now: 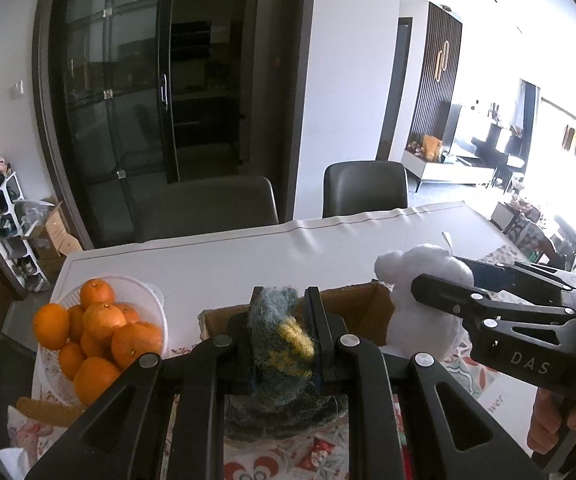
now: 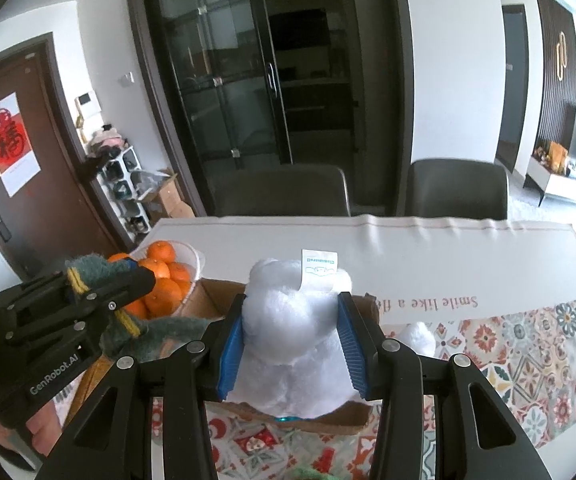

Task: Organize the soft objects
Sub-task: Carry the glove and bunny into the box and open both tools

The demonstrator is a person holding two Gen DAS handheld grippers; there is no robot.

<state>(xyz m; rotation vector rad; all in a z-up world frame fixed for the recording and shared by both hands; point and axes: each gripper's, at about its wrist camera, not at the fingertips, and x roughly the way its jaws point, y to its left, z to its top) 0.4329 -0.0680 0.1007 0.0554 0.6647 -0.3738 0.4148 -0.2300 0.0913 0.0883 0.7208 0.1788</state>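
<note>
My left gripper (image 1: 282, 320) is shut on a fuzzy green-and-yellow plush toy (image 1: 280, 336) and holds it over the near edge of an open cardboard box (image 1: 364, 304). My right gripper (image 2: 292, 320) is shut on a white fluffy plush toy (image 2: 288, 320) with a paper tag, held above the same box (image 2: 216, 296). In the left wrist view the right gripper (image 1: 416, 292) and the white toy (image 1: 420, 276) show at the right. In the right wrist view the left gripper (image 2: 144, 280) and the green toy (image 2: 100, 268) show at the left.
A white basket of oranges (image 1: 144, 292) stands left of the box; it also shows in the right wrist view (image 2: 192, 256). The table has a patterned cloth (image 2: 528, 344) and a white runner (image 1: 248, 256). Two dark chairs (image 1: 364, 188) stand at the far side.
</note>
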